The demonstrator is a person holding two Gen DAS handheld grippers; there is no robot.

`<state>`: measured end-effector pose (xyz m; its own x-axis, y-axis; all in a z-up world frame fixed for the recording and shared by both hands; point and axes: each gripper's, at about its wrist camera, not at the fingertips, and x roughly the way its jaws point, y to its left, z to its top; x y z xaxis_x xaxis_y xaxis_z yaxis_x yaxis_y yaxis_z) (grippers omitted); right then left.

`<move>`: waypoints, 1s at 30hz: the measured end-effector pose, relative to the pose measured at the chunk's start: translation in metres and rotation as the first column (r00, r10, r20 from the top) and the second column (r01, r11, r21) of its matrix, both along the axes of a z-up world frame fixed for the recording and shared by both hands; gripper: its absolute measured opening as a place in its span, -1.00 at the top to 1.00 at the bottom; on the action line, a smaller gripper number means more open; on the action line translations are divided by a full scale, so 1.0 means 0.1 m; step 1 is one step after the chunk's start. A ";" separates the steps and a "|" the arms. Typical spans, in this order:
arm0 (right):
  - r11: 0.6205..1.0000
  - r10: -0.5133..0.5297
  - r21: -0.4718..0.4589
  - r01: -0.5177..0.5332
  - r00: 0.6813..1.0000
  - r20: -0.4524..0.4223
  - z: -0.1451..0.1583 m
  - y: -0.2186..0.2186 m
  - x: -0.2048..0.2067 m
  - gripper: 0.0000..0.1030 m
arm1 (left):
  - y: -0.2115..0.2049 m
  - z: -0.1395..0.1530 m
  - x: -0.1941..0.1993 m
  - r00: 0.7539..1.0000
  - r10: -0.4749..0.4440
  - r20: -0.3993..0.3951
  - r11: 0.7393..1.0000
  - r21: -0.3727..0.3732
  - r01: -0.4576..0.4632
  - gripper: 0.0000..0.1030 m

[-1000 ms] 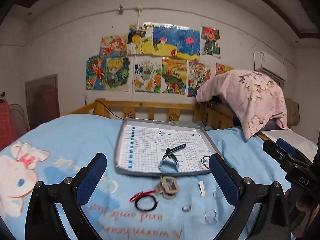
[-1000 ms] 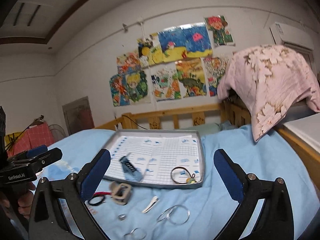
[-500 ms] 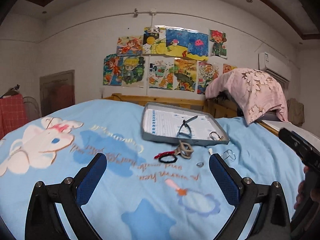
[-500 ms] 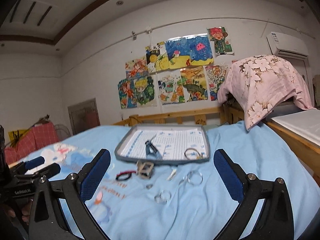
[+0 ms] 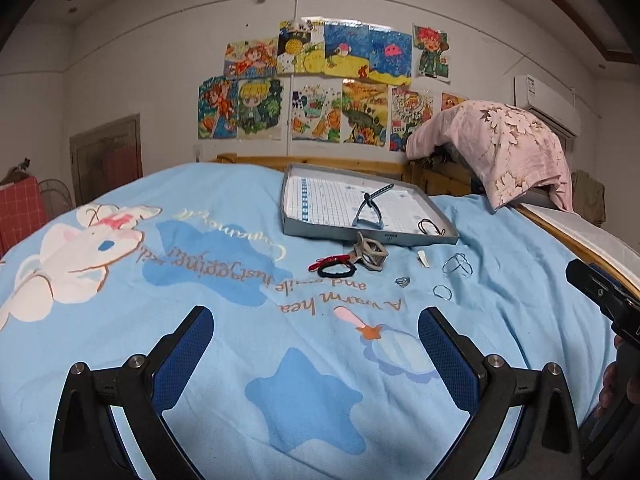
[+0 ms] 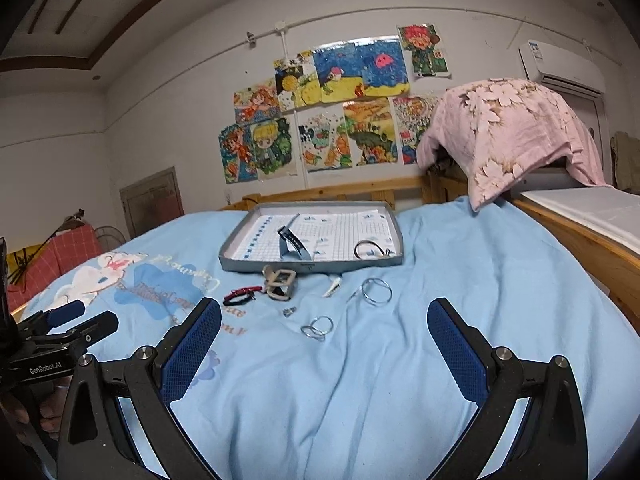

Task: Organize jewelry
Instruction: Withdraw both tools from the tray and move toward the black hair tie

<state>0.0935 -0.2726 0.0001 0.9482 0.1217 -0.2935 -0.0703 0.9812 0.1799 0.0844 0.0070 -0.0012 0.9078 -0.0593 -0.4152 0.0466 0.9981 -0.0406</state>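
Gaping grippers (image 5: 316, 344) (image 6: 324, 340) facing tray (image 6: 308, 266)

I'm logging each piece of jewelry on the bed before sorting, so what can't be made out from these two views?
- Small silver piece on the blue sheet: too small in both wrist views to tell ring from charm.
- Print on the tray liner: too small to read.
- Tan clip: overlaps the tray wall; touching or apart, unclear.
- Left gripper and right gripper: handles cut off by the bottom edge.
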 end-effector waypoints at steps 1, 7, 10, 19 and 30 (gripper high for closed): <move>1.000 0.001 0.002 -0.001 1.000 -0.006 0.00 0.00 0.01 -0.97 | 0.02 0.00 0.02 1.000 0.000 -0.005 1.000 -0.010 0.000 -1.00; 0.998 0.061 0.017 -0.060 0.995 -0.076 0.02 -0.06 0.27 -0.97 | 0.06 0.07 0.35 0.999 -0.007 -0.039 0.999 -0.032 0.005 -1.00; 0.996 0.095 0.008 -0.094 0.991 -0.099 0.08 -0.12 0.54 -0.97 | 0.06 0.09 0.55 0.999 -0.002 -0.047 1.000 -0.024 0.000 -1.00; 0.997 0.082 -0.006 -0.083 0.990 -0.112 0.02 -0.33 1.50 -0.97 | -0.03 -0.07 1.47 0.984 -0.045 -0.172 0.998 -0.049 0.038 -1.00; 0.989 0.133 -0.031 -0.142 0.971 -0.199 -0.47 -0.19 2.20 -0.97 | -0.26 -0.43 2.13 0.963 -0.075 -0.258 0.996 0.035 0.086 -1.00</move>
